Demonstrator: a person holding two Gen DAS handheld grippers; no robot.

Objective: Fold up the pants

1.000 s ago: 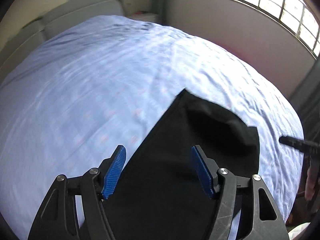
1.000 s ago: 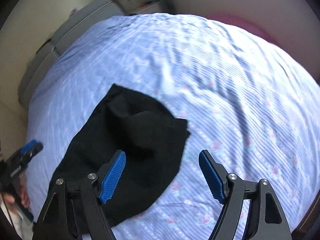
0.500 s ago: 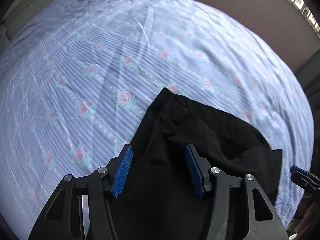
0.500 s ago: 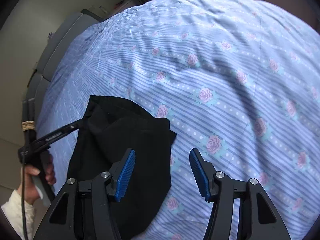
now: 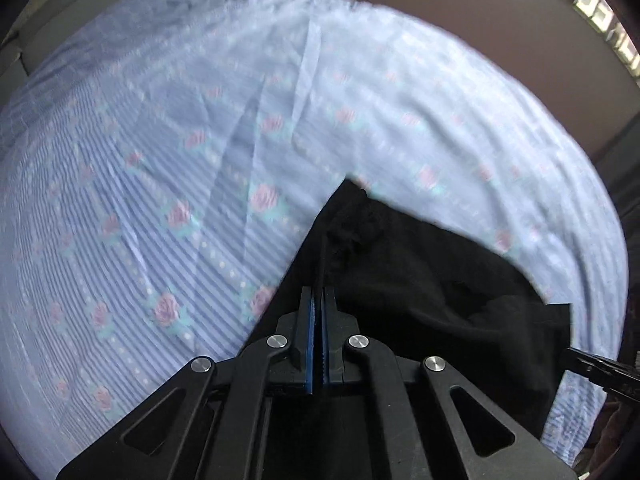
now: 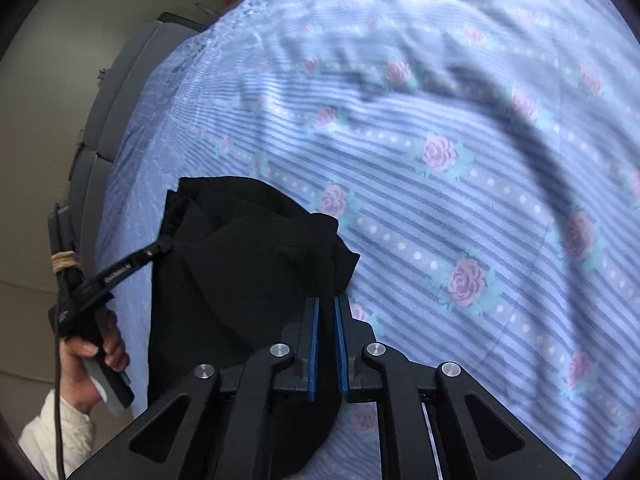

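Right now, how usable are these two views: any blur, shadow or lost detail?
Left wrist view: bedsheet smeared by motion blur, window blown out. Right wrist view: sharper, a curved shadow crosses the sheet. Both: fisheye bulge; pants show as near featureless black.

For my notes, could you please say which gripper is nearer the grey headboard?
Left. The left gripper holds the pants on the headboard side; the right gripper holds their opposite edge.

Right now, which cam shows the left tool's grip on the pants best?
Left wrist view: the left tool is shut on a raised fold of the black pants, pads pressed together. The right wrist view shows that tool only from the side, its tip meeting the pants' edge.
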